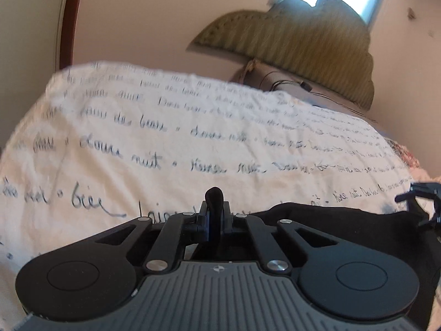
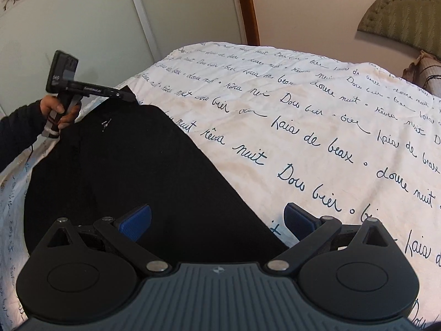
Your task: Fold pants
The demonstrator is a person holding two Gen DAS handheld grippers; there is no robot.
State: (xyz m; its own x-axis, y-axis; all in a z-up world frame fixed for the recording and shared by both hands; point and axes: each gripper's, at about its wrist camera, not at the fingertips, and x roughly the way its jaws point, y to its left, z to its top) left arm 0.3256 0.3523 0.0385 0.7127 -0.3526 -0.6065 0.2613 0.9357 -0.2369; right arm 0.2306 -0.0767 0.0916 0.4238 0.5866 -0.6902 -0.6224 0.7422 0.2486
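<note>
**Left tool pinched on pants edge, right tool wide over pants**

Left wrist view: left tool (image 1: 213, 212) is seen fully closed, with a fold of black fabric pinched between its fingers and poking up above the tips. Black pants (image 1: 330, 220) are laid on the bed, spread to the right of the tool. Bed cover (image 1: 165, 138) is white with dark script print. Right tool (image 1: 421, 201) is glimpsed at the frame's right edge; its state cannot be told here. Green headboard (image 1: 303, 47) is seen behind, against the wall.

Right wrist view: right tool (image 2: 217, 220) is held wide, blue pads (image 2: 136, 220) well apart, nothing gripped; pants (image 2: 124, 165) lie beneath its left pad, their edge running between the fingers. Left tool (image 2: 129, 97) is held by a hand (image 2: 59, 110) at the pants' far corner, tips on the fabric.
</note>
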